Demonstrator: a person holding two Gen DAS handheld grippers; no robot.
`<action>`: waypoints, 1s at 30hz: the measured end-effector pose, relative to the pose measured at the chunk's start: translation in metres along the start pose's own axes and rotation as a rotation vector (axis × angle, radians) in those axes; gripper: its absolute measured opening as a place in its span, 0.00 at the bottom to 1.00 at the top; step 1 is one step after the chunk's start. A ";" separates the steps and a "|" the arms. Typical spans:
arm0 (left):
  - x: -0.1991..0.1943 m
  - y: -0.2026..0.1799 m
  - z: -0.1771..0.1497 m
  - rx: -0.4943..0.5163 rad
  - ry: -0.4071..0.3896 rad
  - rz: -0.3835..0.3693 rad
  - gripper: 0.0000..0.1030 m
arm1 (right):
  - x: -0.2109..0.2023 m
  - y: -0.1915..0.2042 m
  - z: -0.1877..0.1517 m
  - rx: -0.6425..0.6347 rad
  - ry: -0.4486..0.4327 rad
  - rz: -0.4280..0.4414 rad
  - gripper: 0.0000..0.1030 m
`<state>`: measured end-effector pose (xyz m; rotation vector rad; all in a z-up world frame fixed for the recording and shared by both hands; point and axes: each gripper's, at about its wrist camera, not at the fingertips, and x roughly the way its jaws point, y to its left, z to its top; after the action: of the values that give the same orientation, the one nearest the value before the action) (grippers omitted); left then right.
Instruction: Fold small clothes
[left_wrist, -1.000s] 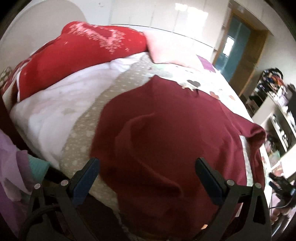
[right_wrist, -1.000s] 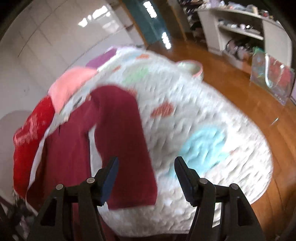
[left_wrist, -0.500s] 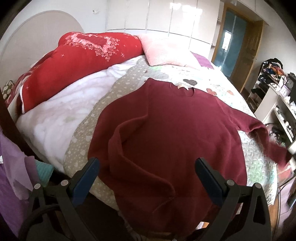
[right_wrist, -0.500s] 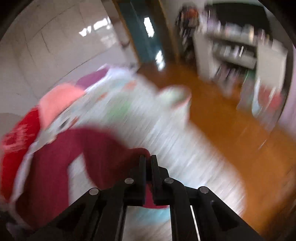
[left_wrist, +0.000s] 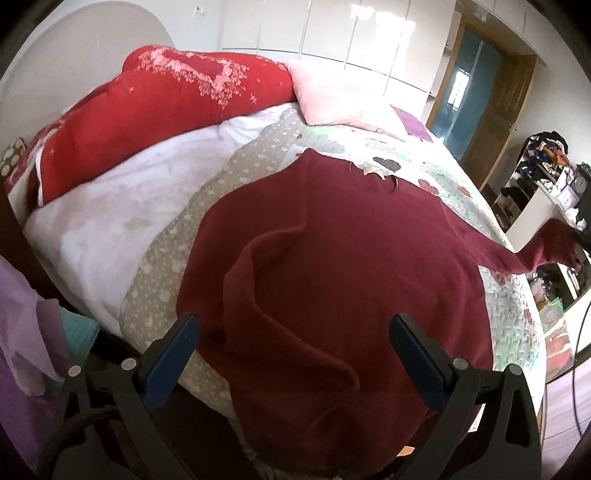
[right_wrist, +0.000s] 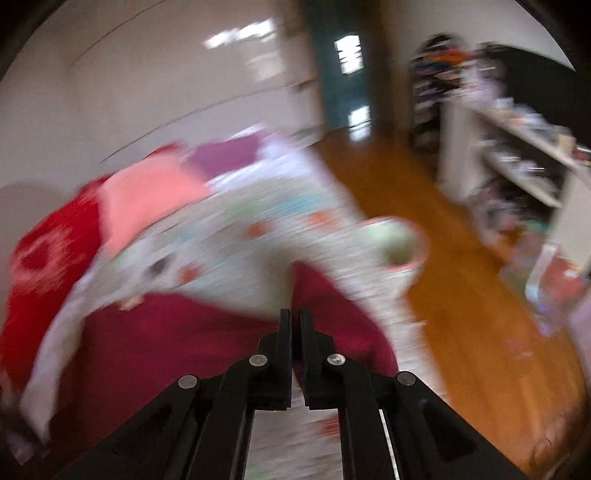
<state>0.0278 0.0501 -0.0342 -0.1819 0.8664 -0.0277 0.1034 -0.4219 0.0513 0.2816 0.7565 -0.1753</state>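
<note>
The right gripper (right_wrist: 294, 325) is clenched, its two black fingers pressed together on the cuff end of the maroon sweater's sleeve (right_wrist: 332, 302) — the cloth runs from the fingertips back and to the left, where it joins the body of the maroon sweater (right_wrist: 155, 339). This view is smeared by motion blur. Past the fingertips lies the patterned quilt (right_wrist: 240, 236), further left a pink pillow (right_wrist: 147, 199) and a red cushion (right_wrist: 48, 251); to the right, wooden floor (right_wrist: 461, 314) and white shelving (right_wrist: 517, 158).

The left gripper (left_wrist: 293, 343) stands released, its blue-padded fingers wide apart with nothing pinched. Between and beyond them the maroon sweater (left_wrist: 351, 258) lies spread on the quilt (left_wrist: 258, 166), neck away from the gripper, its near left sleeve folded in over the chest. Its other sleeve (left_wrist: 546, 243) is lifted off the bed's far right edge, held taut in the air. Ahead of the left gripper, up and to the left, sit the red cushion (left_wrist: 166, 107) and the pink pillow (left_wrist: 340, 96).
</note>
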 end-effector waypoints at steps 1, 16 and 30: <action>0.001 0.004 -0.001 -0.008 0.004 -0.006 0.99 | 0.007 0.025 -0.005 -0.014 0.047 0.055 0.04; 0.001 0.093 0.003 -0.186 -0.017 -0.020 0.99 | 0.196 0.347 -0.057 -0.333 0.400 0.278 0.04; 0.019 0.111 -0.003 -0.220 0.022 0.000 0.99 | 0.209 0.369 -0.049 -0.322 0.202 0.269 0.65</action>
<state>0.0326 0.1575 -0.0693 -0.3877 0.8913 0.0660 0.3158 -0.0680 -0.0586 0.0925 0.9246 0.2323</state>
